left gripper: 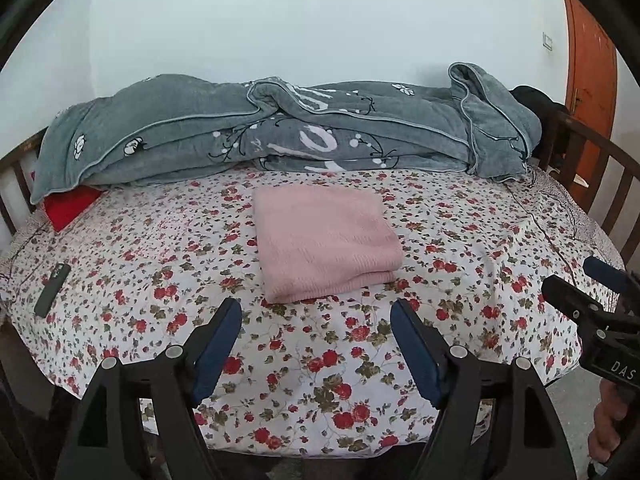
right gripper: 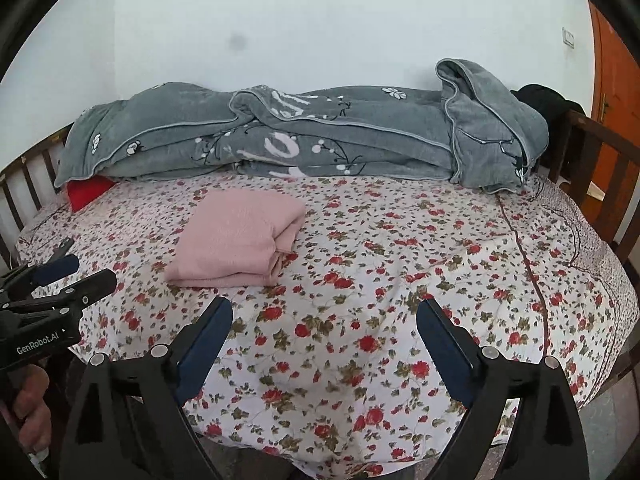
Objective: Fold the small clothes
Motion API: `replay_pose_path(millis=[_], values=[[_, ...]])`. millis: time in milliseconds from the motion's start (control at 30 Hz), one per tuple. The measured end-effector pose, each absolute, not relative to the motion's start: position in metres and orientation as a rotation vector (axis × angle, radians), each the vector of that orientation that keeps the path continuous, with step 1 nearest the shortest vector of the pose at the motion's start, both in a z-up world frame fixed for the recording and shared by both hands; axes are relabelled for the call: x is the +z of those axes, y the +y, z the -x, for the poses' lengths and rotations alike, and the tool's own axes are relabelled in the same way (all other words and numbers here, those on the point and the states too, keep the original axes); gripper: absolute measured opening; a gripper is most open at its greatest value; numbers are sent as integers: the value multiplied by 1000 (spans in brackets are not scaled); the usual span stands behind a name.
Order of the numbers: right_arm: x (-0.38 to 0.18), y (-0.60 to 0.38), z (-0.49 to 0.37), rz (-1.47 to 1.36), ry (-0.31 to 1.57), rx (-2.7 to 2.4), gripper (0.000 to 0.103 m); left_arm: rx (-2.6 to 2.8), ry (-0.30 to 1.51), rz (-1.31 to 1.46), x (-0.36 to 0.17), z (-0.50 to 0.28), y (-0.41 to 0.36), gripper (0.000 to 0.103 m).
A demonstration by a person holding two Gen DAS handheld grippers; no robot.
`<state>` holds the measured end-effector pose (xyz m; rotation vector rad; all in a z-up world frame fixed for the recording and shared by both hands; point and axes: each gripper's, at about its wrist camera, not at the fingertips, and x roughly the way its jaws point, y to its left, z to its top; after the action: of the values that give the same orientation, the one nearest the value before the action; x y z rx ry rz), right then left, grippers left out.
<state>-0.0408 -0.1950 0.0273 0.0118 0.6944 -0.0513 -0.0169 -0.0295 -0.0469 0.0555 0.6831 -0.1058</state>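
Note:
A pink knitted garment (left gripper: 326,240) lies folded into a flat rectangle on the flowered bedsheet (left gripper: 320,360), in the middle of the bed. From the right wrist view the same pink garment (right gripper: 238,236) sits left of centre, its layered edges facing right. My left gripper (left gripper: 316,312) hovers in front of the garment's near edge, open, nothing between its blue pads. My right gripper (right gripper: 324,312) hangs over bare sheet to the right of the garment, open wide and empty. Each gripper also shows at the edge of the other's view.
A grey quilt (left gripper: 280,132) is heaped along the wall side of the bed. A red item (left gripper: 68,204) peeks out under its left end. A dark phone (left gripper: 52,290) lies near the left edge. Wooden rails (left gripper: 608,184) bound the bed; an orange door (left gripper: 592,52) stands at the right.

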Motion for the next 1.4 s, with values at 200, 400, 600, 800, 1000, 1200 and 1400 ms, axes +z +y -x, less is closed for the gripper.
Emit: replay_pose_path(millis=[200,400,600,800,1000,1200,1400], values=[[31,-200,46,-25,684,-63,92,-105,674,-50,-45,20,-31,75],[34,-205,49,-31,675,-65,92,-102,671,-38,-42,21,-30,75],[36,-209,52,-42,673,-67,92,-109,664,-24,-40,22,-29,75],[38,-210,55,-44,663,-69,92,-106,661,-21,-38,22,-30,75],[42,-211,60,-44,653,-68,92,-110,661,-18,-37,22,-30,75],[45,-213,61,-45,643,-68,92,-118,662,-13,-35,21,-33,75],[47,-215,62,-50,640,-67,92,-117,658,-13,-34,23,-35,75]])
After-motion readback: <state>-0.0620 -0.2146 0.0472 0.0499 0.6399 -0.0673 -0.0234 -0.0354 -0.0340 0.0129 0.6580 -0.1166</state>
